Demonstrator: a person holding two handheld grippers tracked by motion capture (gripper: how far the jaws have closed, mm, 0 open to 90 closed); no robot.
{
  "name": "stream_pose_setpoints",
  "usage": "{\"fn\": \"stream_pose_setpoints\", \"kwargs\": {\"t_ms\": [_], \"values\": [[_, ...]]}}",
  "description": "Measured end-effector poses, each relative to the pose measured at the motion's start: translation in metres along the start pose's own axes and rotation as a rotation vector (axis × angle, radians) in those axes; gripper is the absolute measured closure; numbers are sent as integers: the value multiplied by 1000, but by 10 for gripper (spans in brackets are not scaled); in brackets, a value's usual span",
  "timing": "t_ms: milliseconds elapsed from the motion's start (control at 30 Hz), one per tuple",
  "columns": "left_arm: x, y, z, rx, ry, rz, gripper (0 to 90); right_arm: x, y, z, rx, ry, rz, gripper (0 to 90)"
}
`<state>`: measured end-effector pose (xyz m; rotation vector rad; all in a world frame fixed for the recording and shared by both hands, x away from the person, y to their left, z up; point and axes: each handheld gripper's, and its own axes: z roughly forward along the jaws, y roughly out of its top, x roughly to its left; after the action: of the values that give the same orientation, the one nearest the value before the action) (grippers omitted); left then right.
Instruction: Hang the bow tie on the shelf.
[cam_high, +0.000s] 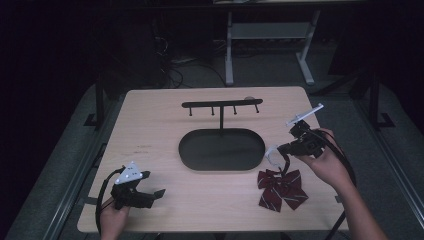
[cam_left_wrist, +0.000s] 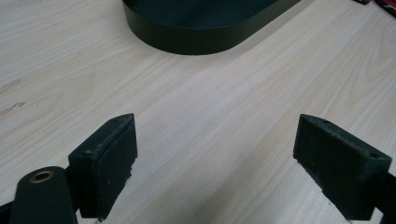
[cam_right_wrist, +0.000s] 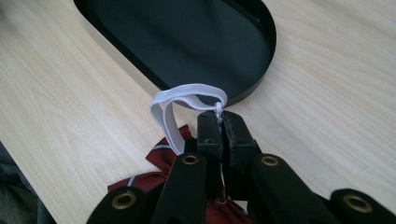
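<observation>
Pale wood desk (cam_high: 150, 125), black oval tray (cam_high: 221, 149) at its centre with a T-shaped hook rack (cam_high: 221, 104) rising from the tray's far rim.

High view: my left gripper (cam_high: 150, 195) sits near the desk's near-left corner, held in my left hand (cam_high: 112, 217), jaws spread and holding nothing. My right gripper (cam_high: 276, 151) is toward the right edge, in my right hand (cam_high: 327, 162), pointing at the tray's right end. A dark red bow tie (cam_high: 281, 189) lies on the desk just below it, near the near edge, and its white elastic strap (cam_high: 272, 156) rises to my right jaw tips.

Left gripper view: both pads (cam_left_wrist: 114, 158) stand wide apart over bare wood, nothing between them. The tray's wall (cam_left_wrist: 201, 37) curves across ahead.

Right gripper view: my jaws are pressed together, pinching the white strap (cam_right_wrist: 180, 105) at its small clasp. The strap loops up and to the left, beside the tray's rim (cam_right_wrist: 266, 60). The red bow tie (cam_right_wrist: 161, 161) lies under the jaws; striped edging is visible.
</observation>
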<state>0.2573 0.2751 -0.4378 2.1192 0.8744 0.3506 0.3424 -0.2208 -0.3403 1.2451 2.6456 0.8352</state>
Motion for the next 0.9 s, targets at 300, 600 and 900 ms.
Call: {"fn": "stream_pose_setpoints", "kwargs": {"t_ms": [300, 600, 900], "values": [[0, 0, 2, 2, -4, 6, 135, 9, 13, -8, -10, 0, -41, 869], [0, 1, 2, 5, -8, 14, 135, 17, 20, -15, -19, 4, -71, 869], [0, 1, 1, 17, -7, 19, 135, 20, 24, -18, -31, 16, -81, 869]]}}
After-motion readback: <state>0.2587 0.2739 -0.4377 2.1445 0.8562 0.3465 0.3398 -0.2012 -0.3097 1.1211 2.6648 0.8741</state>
